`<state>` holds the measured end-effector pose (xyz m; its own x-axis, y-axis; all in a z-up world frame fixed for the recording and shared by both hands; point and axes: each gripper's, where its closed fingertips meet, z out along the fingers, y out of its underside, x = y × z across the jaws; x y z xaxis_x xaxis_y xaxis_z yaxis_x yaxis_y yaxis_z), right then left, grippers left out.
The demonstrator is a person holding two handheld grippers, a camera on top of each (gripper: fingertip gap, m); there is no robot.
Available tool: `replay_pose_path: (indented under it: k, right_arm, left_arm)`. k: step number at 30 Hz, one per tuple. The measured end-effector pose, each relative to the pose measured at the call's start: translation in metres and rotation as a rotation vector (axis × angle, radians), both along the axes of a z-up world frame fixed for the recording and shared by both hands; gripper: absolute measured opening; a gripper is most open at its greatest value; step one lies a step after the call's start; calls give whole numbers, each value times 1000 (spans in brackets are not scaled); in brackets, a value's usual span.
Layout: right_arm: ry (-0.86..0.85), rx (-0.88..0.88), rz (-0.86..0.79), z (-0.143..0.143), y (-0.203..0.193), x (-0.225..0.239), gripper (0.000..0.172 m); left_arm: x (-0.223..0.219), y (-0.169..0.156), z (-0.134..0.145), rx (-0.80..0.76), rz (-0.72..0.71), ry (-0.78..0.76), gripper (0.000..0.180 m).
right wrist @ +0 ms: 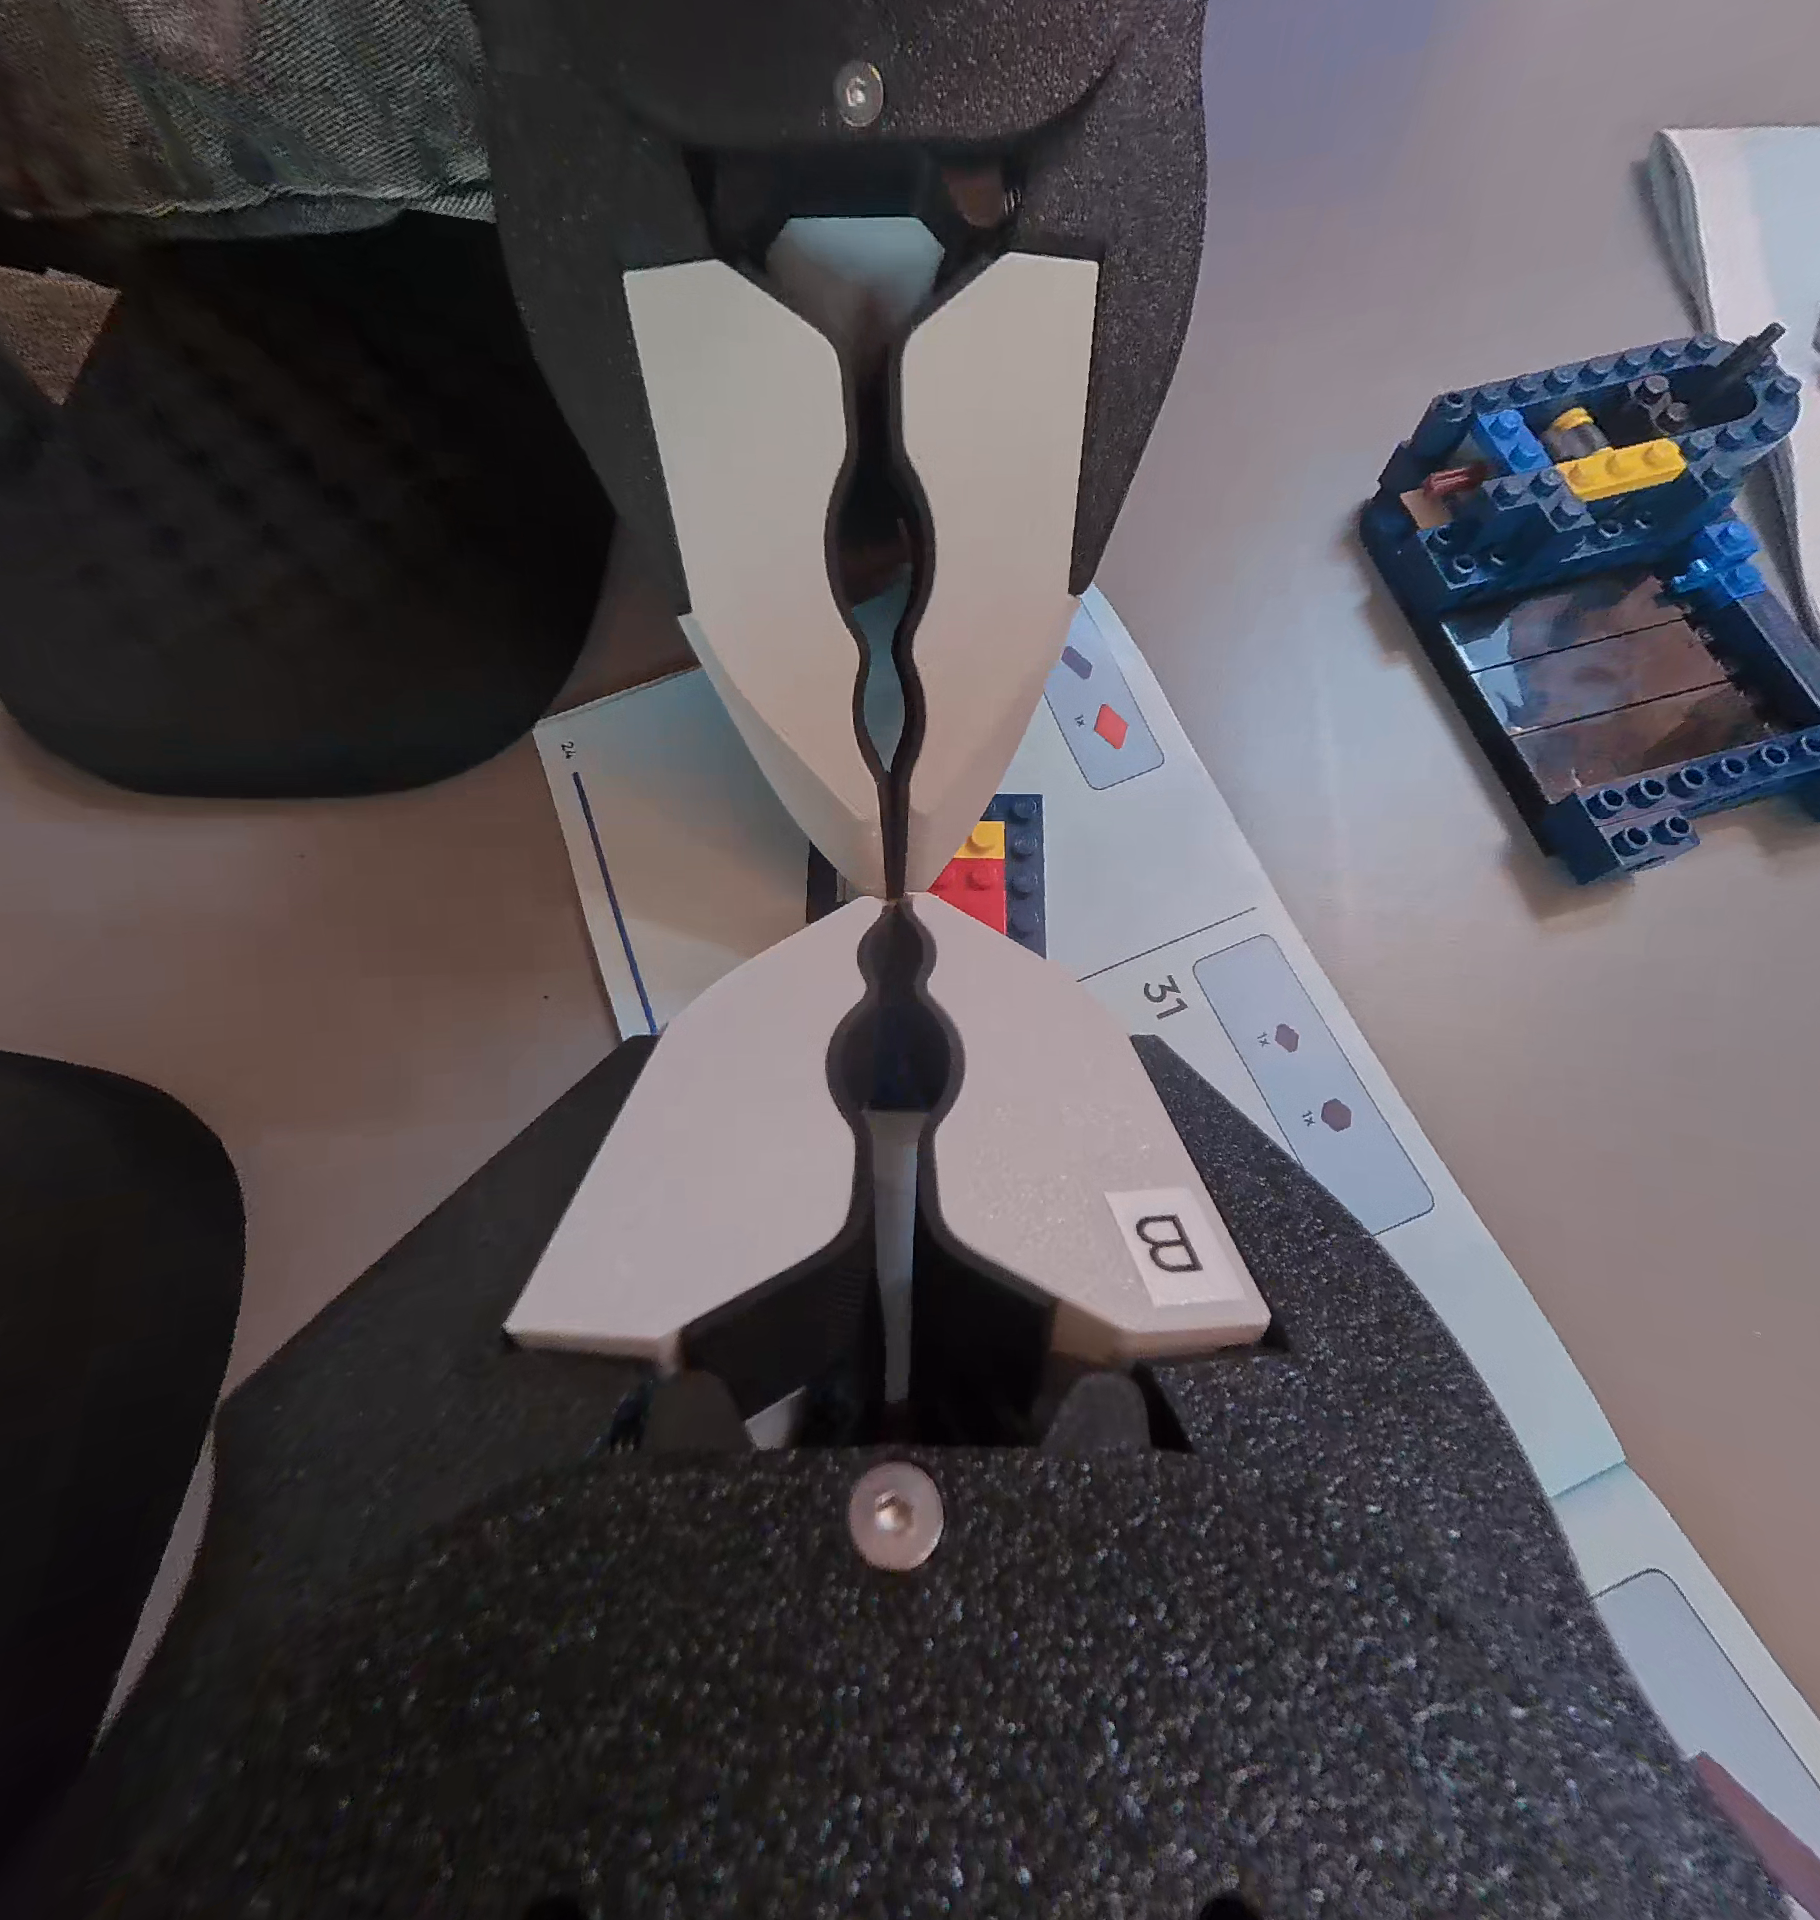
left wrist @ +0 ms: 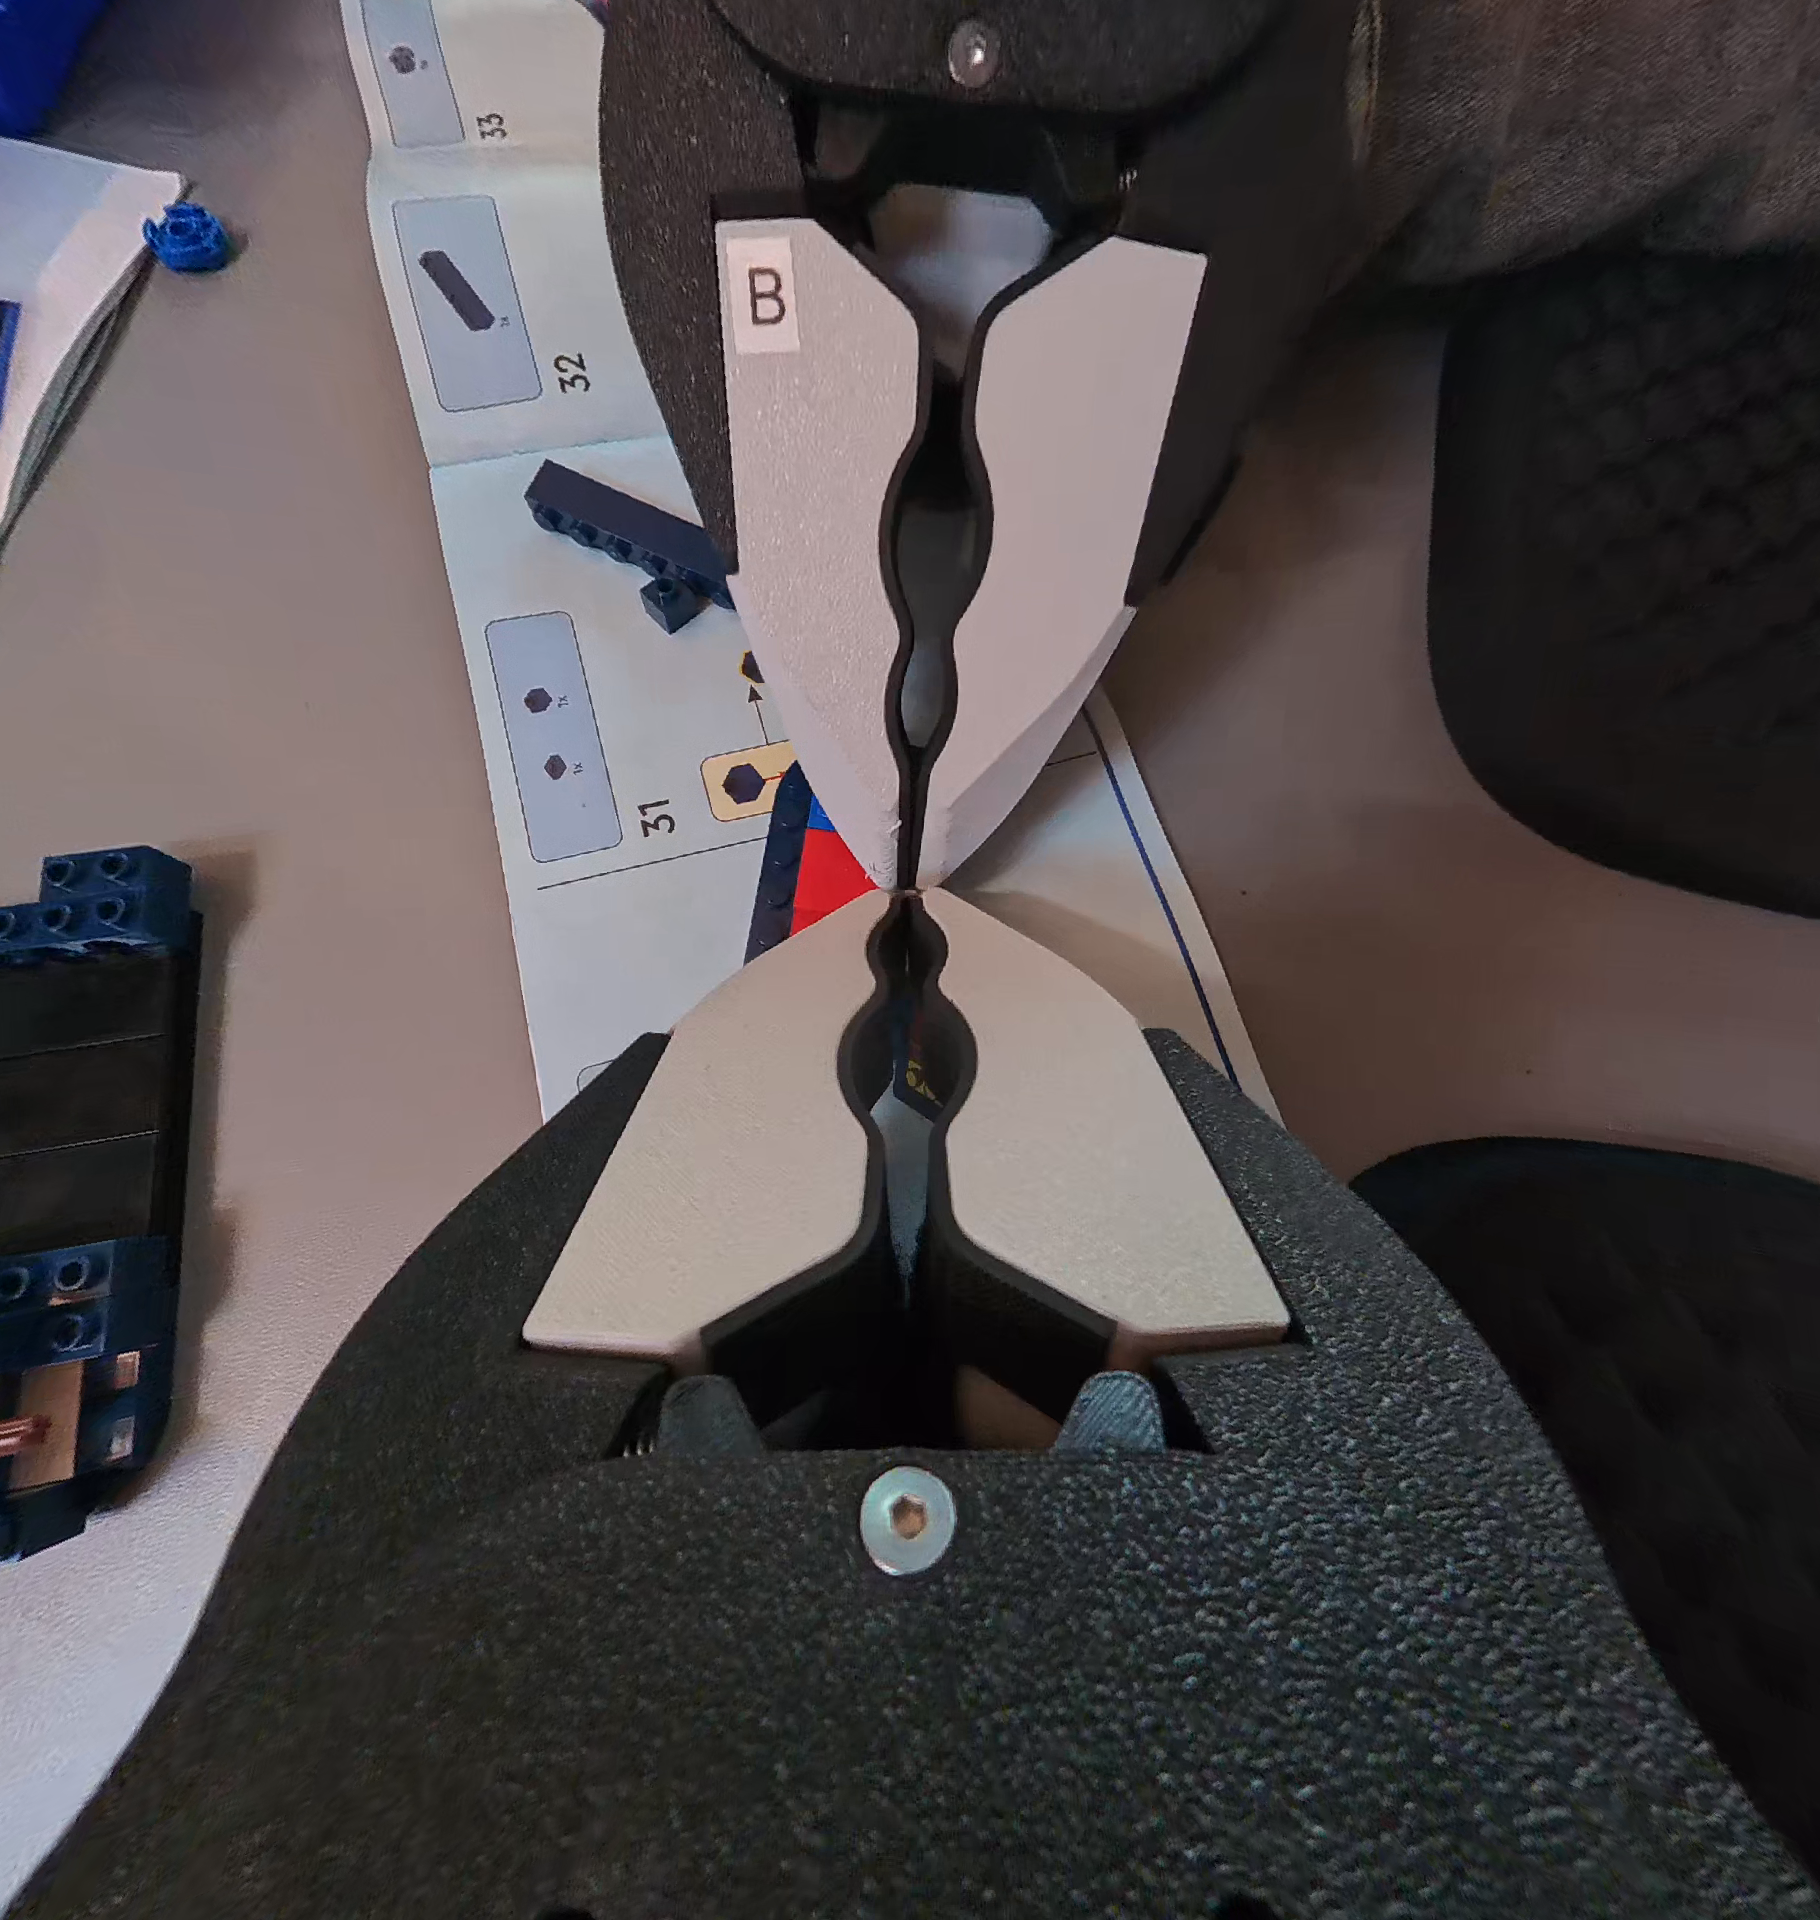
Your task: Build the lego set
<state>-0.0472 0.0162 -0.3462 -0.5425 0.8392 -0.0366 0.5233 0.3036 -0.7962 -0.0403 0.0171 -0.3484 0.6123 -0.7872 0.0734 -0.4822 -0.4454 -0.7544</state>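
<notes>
Beige table [right wrist: 1405,208], numbered instruction sheet [left wrist: 573,935], lettered gripper [right wrist: 890,902]

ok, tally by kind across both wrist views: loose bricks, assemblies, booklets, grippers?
Loose pieces: 3 (long dark blue brick, small dark blue brick, blue round piece)
Brick assemblies: 2 (large dark blue build, small plate assembly)
Booklets: 2 (open booklet, second booklet)
Grippers: 2 (left gripper, right gripper, fingers shut)
Total: 9

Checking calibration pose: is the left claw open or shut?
Shut. The left claw has both fingertips meeting at one point, nothing visible between them.
</notes>
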Motion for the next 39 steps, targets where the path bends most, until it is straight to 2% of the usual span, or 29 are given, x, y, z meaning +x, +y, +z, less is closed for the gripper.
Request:
replay_pose_path:
  k: [4,8,10,12,18,27,39]
  right_arm:
    - [19,37,-5,-1,0,0,0]
    - [22,22,8,1,-1,1,0]
    - [53,-24,10,8,-1,1,0]
    - [103,-51,-4,16,1,1,0]
    - [81,41,10,7,-2,1,0]
    - [45,78,-15,-1,0,-1,0]
    - [-3,197,-42,-1,1,0,0]
  left_arm:
    - [0,0,0,-29,6,-33,0]
    - [-2,-2,3,72,-84,-23,0]
    - [-10,0,16,150,-74,-69,19]
    - [-15,-1,22,168,-74,-101,16]
    - [-7,-4,-1,165,-140,70,8]
    - [-8,-2,-3,145,-112,83,7]
    - [-8,-2,-4,163,-109,173,7]
